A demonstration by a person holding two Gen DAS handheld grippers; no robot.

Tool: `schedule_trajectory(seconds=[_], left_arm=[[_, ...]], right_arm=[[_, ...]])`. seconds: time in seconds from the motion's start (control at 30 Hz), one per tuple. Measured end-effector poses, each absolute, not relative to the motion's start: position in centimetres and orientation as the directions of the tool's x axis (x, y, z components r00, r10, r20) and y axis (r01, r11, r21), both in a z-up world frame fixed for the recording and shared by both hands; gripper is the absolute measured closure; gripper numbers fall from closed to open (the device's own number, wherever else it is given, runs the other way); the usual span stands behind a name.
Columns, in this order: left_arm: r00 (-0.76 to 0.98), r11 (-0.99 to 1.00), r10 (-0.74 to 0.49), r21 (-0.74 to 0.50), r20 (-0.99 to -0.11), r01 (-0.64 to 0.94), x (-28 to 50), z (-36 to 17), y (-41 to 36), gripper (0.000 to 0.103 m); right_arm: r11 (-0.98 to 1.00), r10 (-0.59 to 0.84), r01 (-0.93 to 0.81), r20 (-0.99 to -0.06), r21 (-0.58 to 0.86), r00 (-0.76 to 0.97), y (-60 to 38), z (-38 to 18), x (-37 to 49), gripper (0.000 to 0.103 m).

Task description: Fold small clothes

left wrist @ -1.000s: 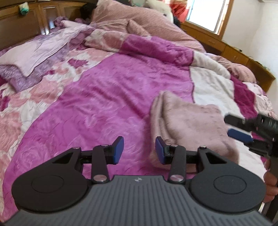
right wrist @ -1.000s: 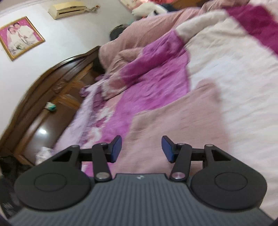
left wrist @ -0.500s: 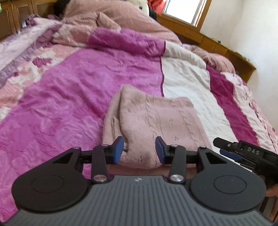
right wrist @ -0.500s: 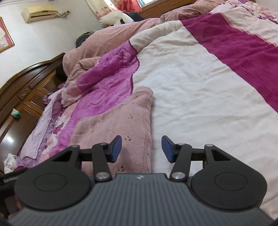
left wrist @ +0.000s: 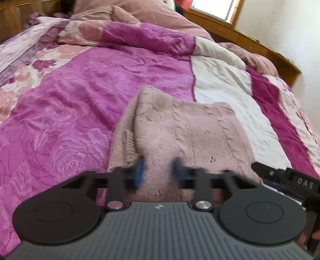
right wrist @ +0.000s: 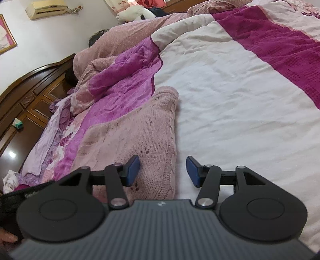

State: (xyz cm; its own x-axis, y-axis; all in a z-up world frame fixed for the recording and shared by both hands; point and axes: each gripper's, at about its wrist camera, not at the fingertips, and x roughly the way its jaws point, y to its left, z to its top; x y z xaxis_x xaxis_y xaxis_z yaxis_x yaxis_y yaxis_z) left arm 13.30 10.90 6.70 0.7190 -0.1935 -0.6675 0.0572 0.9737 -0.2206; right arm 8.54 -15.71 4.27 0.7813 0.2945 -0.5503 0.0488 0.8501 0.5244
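A fuzzy pale pink knit garment (left wrist: 180,124) lies folded and flat on the bed, also seen in the right wrist view (right wrist: 136,132). My left gripper (left wrist: 158,172) is at the garment's near edge. Its blurred jaws are closing with the fabric between them, and a gap still shows. My right gripper (right wrist: 163,170) straddles the garment's right edge, jaws opening slightly. One pad hangs over the knit, the other over the white quilt, and neither presses. The right gripper's (left wrist: 280,176) black tip shows at the right in the left wrist view.
The bed carries a magenta rose-patterned quilt (left wrist: 80,90) beside a white and dark pink striped cover (right wrist: 230,90). Heaped pink bedding (left wrist: 140,12) lies at the far end. A dark wooden headboard (right wrist: 30,96) stands on the left, a window (left wrist: 216,8) beyond.
My left gripper came down and forward onto the garment's near edge, and its pads now blur as they move inward. My right gripper sank lower over the garment's right edge.
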Motion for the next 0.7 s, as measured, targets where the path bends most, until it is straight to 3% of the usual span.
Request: schedule_trajectory(seconds=[0.13,0.4,0.57,0.63,0.7], left_arm=[[0.744,0.982,-0.16,-0.184,-0.649,0.05,12.3,7.2,11.2,0.089],[0.736,0.985,-0.126,-0.174,-0.665,0.011,11.9,6.7,13.3,0.089],[0.736,0.986,-0.141,-0.16,-0.662,0.045,12.0,7.4,12.5,0.087],[0.742,0.983,-0.159,-0.173,-0.651,0.058,12.1,7.9,12.4,0.086],[0.753,0.984,-0.155,-0.166,-0.64,0.061,12.3,8.5,12.2,0.074]], right_arm=[[0.842,0.377,-0.037,-0.537,0.539,0.755,-14.5,4.9,8.6,0.046],[0.921,0.316,-0.109,-0.555,0.374,0.769,-11.2,5.2,8.0,0.044],[0.901,0.335,-0.087,-0.556,0.425,0.761,-12.5,5.3,8.1,0.044],[0.882,0.344,-0.068,-0.54,0.466,0.768,-13.2,5.4,7.8,0.044],[0.859,0.344,-0.049,-0.504,0.51,0.792,-13.8,5.7,7.3,0.043]])
